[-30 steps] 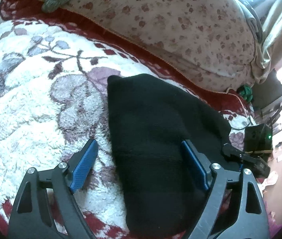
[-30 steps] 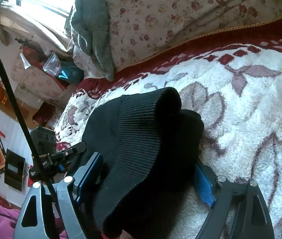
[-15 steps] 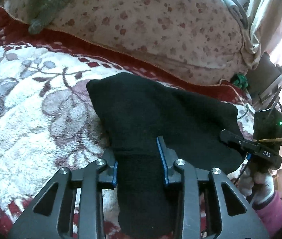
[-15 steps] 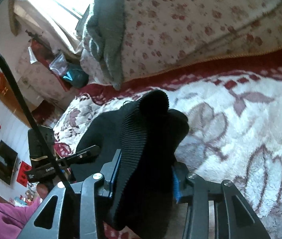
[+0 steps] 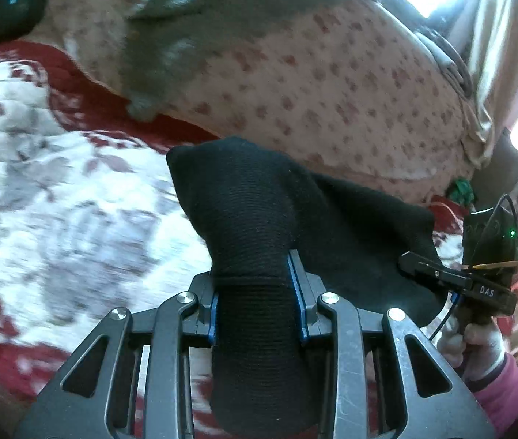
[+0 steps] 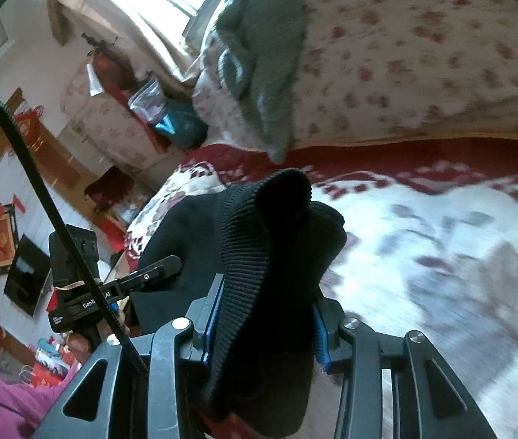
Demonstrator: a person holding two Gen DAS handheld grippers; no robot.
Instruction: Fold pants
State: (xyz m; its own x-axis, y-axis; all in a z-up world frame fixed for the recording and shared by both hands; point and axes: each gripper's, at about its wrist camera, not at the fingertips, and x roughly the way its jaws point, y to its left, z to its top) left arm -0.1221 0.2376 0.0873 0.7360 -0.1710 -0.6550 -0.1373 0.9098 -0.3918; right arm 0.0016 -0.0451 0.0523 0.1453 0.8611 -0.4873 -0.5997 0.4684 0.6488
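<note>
The black knit pants (image 5: 259, 219) are off the bed in a bunched state, gripped at two ends and hanging between the tools above the white and red floral blanket (image 5: 57, 219). The left gripper (image 5: 257, 292) is clamped on a thick roll of the fabric, blue pads pressed against both sides. The right gripper (image 6: 264, 314) is likewise pinching a ribbed band, apparently the waistband or a cuff; which one cannot be told. Both pairs of jaws have just been closing, with cloth between them in each case.

In the left wrist view the right tool sits at the far edge of the garment, held by a hand in a pink sleeve (image 5: 500, 384). Behind lie a flowered quilt (image 5: 332, 73) and a grey garment (image 5: 193, 36) draped over it.

Risks noted: each grip takes a wad rather than a flat edge, so layers may slip unevenly and the fold line would skew. The slack middle could drag on the plush blanket and crease. Strong blur suggests fast motion, which may shake cloth loose.
</note>
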